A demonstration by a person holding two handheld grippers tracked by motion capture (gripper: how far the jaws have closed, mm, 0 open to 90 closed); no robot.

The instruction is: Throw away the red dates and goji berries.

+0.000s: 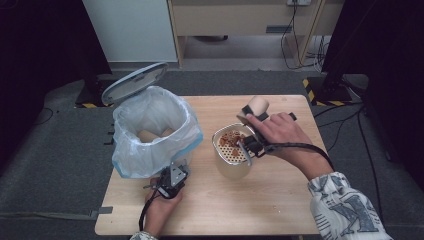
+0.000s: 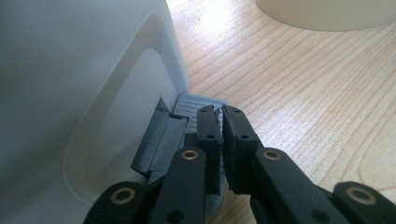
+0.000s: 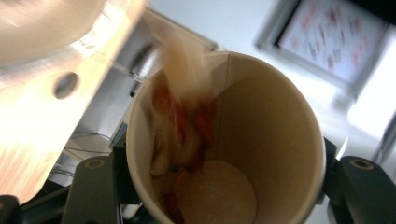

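Note:
A white bin lined with a clear bag stands on the table's left, its grey lid tipped up. My left gripper sits low at the bin's front. In the left gripper view its jaws are shut, with the left gripper tips resting on the ribbed grey pedal. My right gripper is shut on a paper cup, tilted over a metal strainer that holds orange food bits. In the right gripper view the cup sits between the right gripper's jaws, with reddish scraps sliding along its wall.
The strainer rests on a cream container at the middle of the wooden table. Brown paper cups lie inside the bin. Beyond the table are a cabinet, floor cables and a black stand with hazard tape.

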